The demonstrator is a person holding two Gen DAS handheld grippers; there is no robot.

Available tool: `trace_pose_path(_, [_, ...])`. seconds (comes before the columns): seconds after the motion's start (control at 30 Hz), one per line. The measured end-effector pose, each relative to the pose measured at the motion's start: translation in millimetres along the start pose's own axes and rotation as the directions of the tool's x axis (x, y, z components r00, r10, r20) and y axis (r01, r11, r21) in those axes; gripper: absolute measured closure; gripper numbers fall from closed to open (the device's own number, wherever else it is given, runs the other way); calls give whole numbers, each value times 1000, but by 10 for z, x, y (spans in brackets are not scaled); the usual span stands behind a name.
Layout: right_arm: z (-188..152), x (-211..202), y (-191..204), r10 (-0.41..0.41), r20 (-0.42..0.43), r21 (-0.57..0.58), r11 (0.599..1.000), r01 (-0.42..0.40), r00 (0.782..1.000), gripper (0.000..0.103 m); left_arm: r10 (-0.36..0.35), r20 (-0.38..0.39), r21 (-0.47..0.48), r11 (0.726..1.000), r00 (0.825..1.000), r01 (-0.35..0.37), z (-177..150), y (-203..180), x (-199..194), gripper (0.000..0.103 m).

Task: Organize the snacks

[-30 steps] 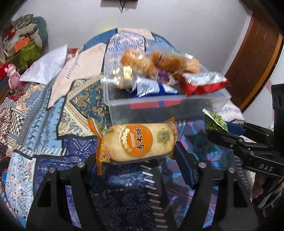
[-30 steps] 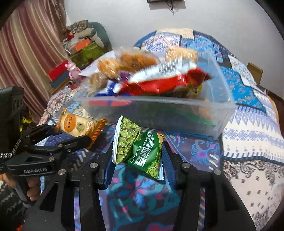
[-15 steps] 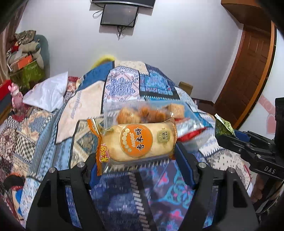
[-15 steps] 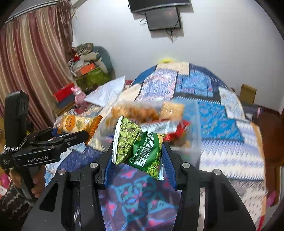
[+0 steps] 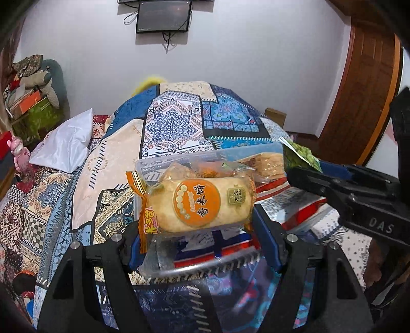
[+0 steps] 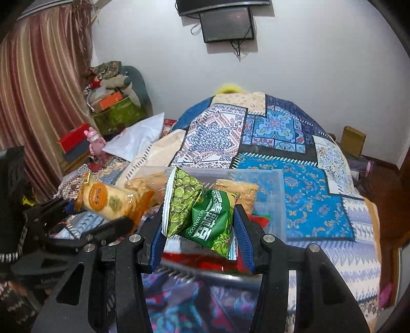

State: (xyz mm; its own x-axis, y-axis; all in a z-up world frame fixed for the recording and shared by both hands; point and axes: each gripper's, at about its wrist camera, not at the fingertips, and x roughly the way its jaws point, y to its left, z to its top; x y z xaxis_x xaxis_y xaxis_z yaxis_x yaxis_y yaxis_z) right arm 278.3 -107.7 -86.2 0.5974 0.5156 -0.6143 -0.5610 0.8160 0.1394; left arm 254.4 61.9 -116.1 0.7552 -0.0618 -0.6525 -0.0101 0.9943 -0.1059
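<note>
A: How do the jaws stand?
B: The left gripper [image 5: 197, 230] pinches a rice cracker packet [image 5: 197, 202] at both ends; the right gripper [image 6: 200, 230] pinches a green pea bag [image 6: 202, 207] by its sides.
A: And the surroundings?
B: A bed with a patchwork quilt [image 6: 294, 143] carries a clear plastic bin [image 5: 212, 156] of snacks. Beyond the bin: a white wall, a dark screen [image 5: 164, 15], a striped curtain [image 6: 38, 102].
A: Anything unclear?
B: The bin's contents are largely hidden behind both packets, and its near rim is blurred.
A: Orientation?
B: The cracker packet lies crosswise above the bin's near part, long axis jaw to jaw. The pea bag hangs tilted over the bin.
</note>
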Motion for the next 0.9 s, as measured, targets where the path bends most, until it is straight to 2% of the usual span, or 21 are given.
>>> trace_pose_path(0.1, [10, 98, -22, -2, -7, 9, 1000, 2, 1000, 54, 11, -17, 4, 1000, 1000, -11, -17, 6, 103, 29])
trace_pose_path(0.23, [-13, 193, 28, -16, -35, -26, 1000, 15, 999, 50, 2, -33, -9, 1000, 999, -2, -54, 34, 169, 23])
trace_pose_path(0.47, [-48, 1, 40, 10, -22, -16, 1000, -11, 1000, 49, -9, 0, -21, 1000, 1000, 9, -51, 35, -32, 23])
trace_pose_path(0.7, [-19, -643, 98, 32, 83, 13, 999, -33, 996, 49, -27, 127, -47, 998, 991, 33, 24, -9, -754, 23])
trace_pose_path(0.83, [-24, -1060, 201, 31, 155, 8, 999, -33, 987, 49, -37, 218, -40, 998, 975, 47, 39, -103, -1273, 23])
trace_pose_path(0.9, [-42, -1291, 259, 36, 191, 3, 999, -38, 981, 49, -22, 278, -27, 999, 960, 31, 9, -173, -1593, 23])
